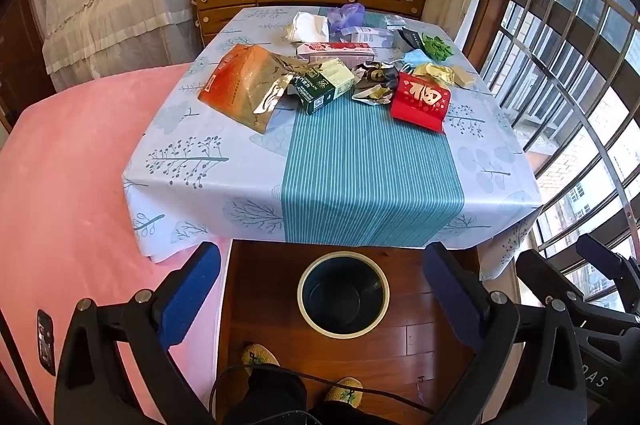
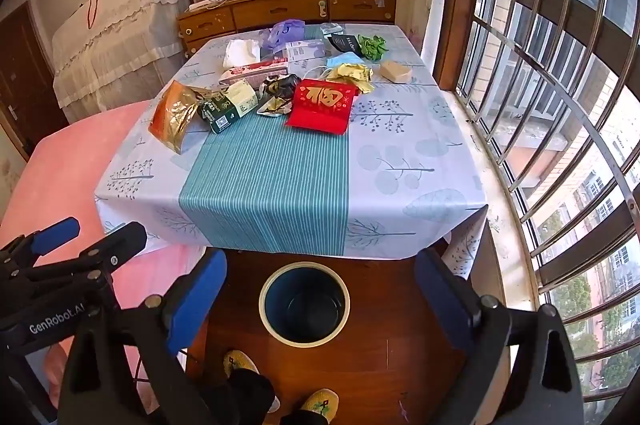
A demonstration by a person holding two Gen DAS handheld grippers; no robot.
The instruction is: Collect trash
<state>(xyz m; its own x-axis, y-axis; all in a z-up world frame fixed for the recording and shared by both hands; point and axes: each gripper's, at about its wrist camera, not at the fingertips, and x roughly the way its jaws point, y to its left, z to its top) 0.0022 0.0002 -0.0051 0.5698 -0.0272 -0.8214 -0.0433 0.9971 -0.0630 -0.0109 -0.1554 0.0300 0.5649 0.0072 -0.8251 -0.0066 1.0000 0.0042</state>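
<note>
Many wrappers crowd the table (image 1: 496, 161); bin (image 1: 344, 329) below.

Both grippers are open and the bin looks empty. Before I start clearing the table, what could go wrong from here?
1. The trash bin stands on the floor, close to the table's near edge; a piece released early could miss it.
2. The gold foil bag, green box and crumpled wrapper touch or overlap, so one grasp may drag its neighbours.
3. A cable runs by the person's feet and could snag.
</note>
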